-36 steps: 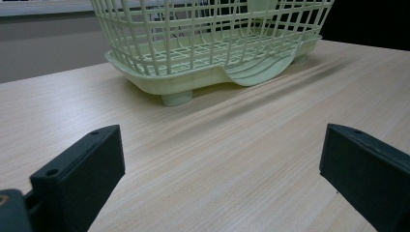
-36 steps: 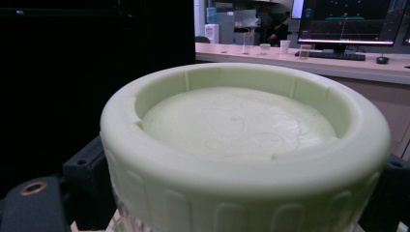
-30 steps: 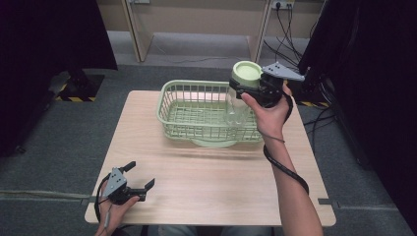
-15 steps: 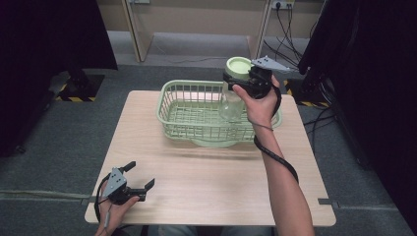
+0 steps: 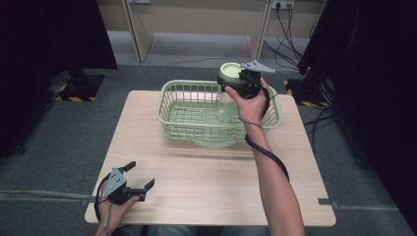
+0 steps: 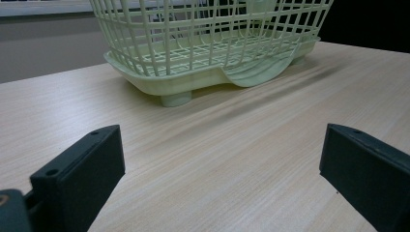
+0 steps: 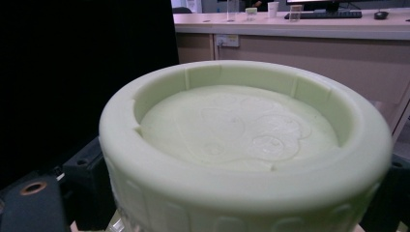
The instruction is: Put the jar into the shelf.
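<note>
The right gripper [image 5: 235,84] pinches a jar [image 5: 227,96] by its green lid over the basket [image 5: 169,110]; the left gripper [image 5: 138,176] rests spread wide, touching nothing.

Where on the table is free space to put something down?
The table is bare between the basket and the near edge, and left of the basket. The left gripper sits at the near left corner. The right gripper holds a jar over the basket.

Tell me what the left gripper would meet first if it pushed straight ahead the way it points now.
Probably the green basket. The left gripper is open over the bare table, and nothing lies between its jaws and the basket's raised base, though depth is hard to judge.
</note>
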`<control>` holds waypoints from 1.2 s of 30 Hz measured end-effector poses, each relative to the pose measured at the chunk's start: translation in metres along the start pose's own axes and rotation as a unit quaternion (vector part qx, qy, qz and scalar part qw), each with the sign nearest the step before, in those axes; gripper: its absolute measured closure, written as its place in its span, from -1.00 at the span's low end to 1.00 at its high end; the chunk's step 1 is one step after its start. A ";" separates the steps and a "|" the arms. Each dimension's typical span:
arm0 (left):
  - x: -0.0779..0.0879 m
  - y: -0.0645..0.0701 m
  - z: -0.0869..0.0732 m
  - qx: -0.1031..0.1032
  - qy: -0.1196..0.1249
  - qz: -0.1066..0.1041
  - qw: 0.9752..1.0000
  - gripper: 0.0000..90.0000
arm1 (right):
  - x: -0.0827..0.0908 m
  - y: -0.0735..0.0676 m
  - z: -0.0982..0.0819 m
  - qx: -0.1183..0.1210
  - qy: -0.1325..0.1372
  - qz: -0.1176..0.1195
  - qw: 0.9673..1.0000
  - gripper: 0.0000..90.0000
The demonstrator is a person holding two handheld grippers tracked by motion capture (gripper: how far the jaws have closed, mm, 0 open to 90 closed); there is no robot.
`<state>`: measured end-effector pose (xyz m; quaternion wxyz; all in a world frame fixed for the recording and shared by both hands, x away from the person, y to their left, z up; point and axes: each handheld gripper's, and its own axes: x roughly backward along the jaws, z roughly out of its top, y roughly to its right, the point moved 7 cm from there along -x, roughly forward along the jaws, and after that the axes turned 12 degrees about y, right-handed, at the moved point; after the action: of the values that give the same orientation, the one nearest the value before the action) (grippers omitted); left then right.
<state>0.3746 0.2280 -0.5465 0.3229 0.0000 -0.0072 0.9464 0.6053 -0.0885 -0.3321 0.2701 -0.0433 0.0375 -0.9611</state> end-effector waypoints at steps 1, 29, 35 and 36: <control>0.000 0.000 0.000 0.000 0.000 0.000 1.000 -0.96 | -0.001 0.000 -0.002 -0.001 -0.001 -0.001 1.000 -0.75; 0.000 0.000 0.000 0.000 0.001 -0.002 1.000 -0.96 | -0.033 0.006 -0.073 0.004 -0.065 -0.018 0.998 -0.75; 0.000 0.000 0.000 -0.001 0.000 -0.002 1.000 -0.96 | -0.034 -0.001 -0.074 0.025 -0.079 -0.013 0.996 -0.75; 0.000 0.000 0.000 -0.001 0.000 -0.002 1.000 -0.96 | -0.034 -0.001 -0.074 0.026 -0.080 -0.013 0.996 -0.75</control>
<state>0.3743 0.2279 -0.5466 0.3252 -0.0006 -0.0081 0.9456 0.6259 -0.0663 -0.4077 0.2603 -0.1135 -0.0098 -0.9588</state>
